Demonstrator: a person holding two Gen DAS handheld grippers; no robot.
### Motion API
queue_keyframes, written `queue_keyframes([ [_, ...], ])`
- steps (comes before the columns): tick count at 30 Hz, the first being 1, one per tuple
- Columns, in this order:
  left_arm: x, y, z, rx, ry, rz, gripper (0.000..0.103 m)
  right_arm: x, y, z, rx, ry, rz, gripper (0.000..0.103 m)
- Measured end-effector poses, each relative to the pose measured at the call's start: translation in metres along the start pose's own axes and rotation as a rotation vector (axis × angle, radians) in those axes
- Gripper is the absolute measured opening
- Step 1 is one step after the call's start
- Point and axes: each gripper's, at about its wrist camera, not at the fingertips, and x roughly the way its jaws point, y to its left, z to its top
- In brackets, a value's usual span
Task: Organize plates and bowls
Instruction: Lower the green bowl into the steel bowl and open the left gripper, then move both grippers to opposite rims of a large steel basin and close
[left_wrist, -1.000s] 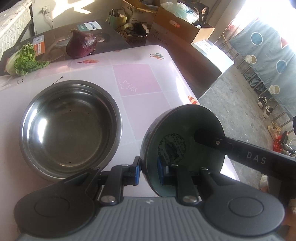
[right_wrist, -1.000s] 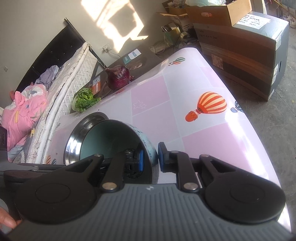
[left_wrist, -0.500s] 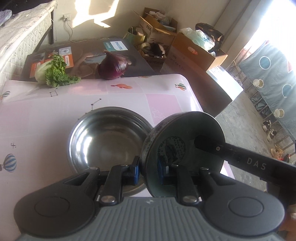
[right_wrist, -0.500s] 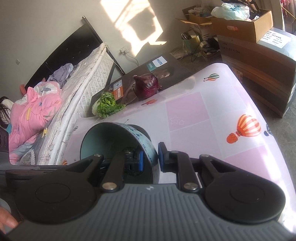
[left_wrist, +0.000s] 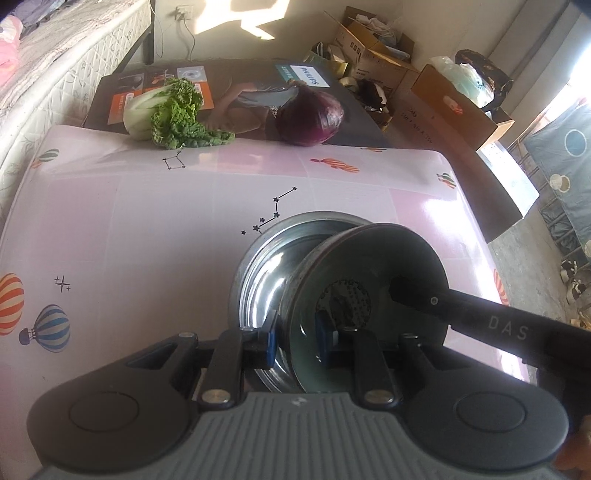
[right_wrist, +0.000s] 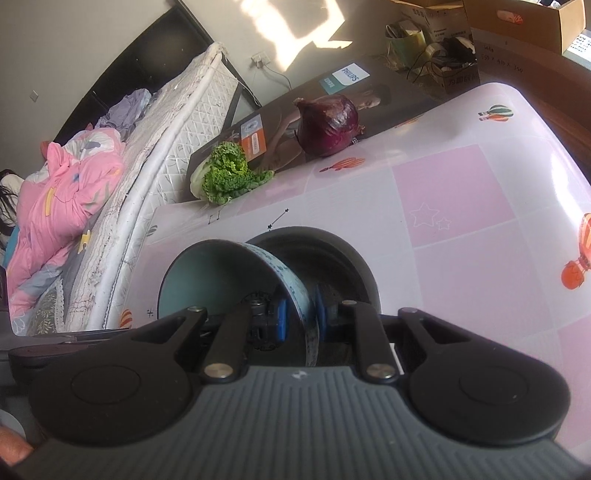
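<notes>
Gripping teal bowl (left_wrist: 369, 295) rim, both tongs (left_wrist: 295, 338) (right_wrist: 298, 319) clamped; steel bowl (left_wrist: 266, 273) directly beneath, 12 o'clock.

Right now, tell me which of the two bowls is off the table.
The blue ceramic bowl, tilted and gripped by its rim in both grippers; the steel bowl sits on the table beneath it.

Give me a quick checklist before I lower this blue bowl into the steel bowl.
1. Left tool clamped on blue bowl rim: ok.
2. Right tool clamped on the opposite rim: ok.
3. Steel bowl empty: ok, as far as visible.
4. Blue bowl level: not ok, it is tipped steeply.
5. Blue bowl centred over steel bowl: cannot tell.
6. Lettuce and red onion away from the bowls: ok.
</notes>
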Motion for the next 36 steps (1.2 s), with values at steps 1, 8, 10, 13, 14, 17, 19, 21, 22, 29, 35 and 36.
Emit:
queue_keyframes([
  [1, 0.003, 0.001, -0.001, 0.0, 0.008, 0.005, 0.021, 0.004, 0.0, 0.0, -0.002, 0.008, -0.005, 0.015],
  [8, 0.013, 0.01, -0.003, -0.02, 0.048, 0.006, 0.021, 0.022, -0.002, -0.001, -0.012, 0.027, -0.015, 0.016],
  [10, 0.011, 0.013, -0.003, -0.033, 0.051, -0.011, 0.023, 0.022, 0.002, 0.0, -0.027, 0.019, -0.026, 0.017],
  [13, 0.005, 0.014, -0.002, -0.041, 0.039, -0.02, 0.027, 0.017, 0.006, 0.001, -0.06, -0.005, -0.034, 0.017],
  [14, 0.002, 0.014, -0.002, -0.04, 0.032, -0.026, 0.032, 0.014, 0.008, 0.002, -0.069, -0.014, -0.034, 0.017],
  [17, -0.008, 0.014, -0.004, -0.045, 0.012, -0.04, 0.038, 0.004, 0.013, 0.003, -0.098, -0.043, -0.052, 0.017],
  [19, -0.018, 0.014, -0.006, -0.049, -0.009, -0.054, 0.043, -0.007, 0.014, 0.004, -0.097, -0.063, -0.052, 0.017],
  [21, -0.03, 0.015, -0.01, -0.047, -0.037, -0.078, 0.047, -0.021, 0.013, 0.001, -0.083, -0.084, -0.041, 0.017],
  [22, -0.038, 0.015, -0.012, -0.047, -0.054, -0.091, 0.048, -0.029, 0.013, 0.0, -0.077, -0.094, -0.035, 0.017],
  [29, -0.094, 0.019, -0.039, -0.004, -0.145, -0.15, 0.06, -0.106, 0.012, -0.033, -0.049, -0.195, 0.02, 0.017],
  [35, -0.138, 0.041, -0.088, 0.075, -0.189, -0.122, 0.064, -0.17, 0.019, -0.089, -0.096, -0.22, 0.051, 0.017],
  [36, -0.145, 0.046, -0.098, 0.08, -0.2, -0.111, 0.065, -0.178, 0.02, -0.099, -0.107, -0.214, 0.054, 0.017],
])
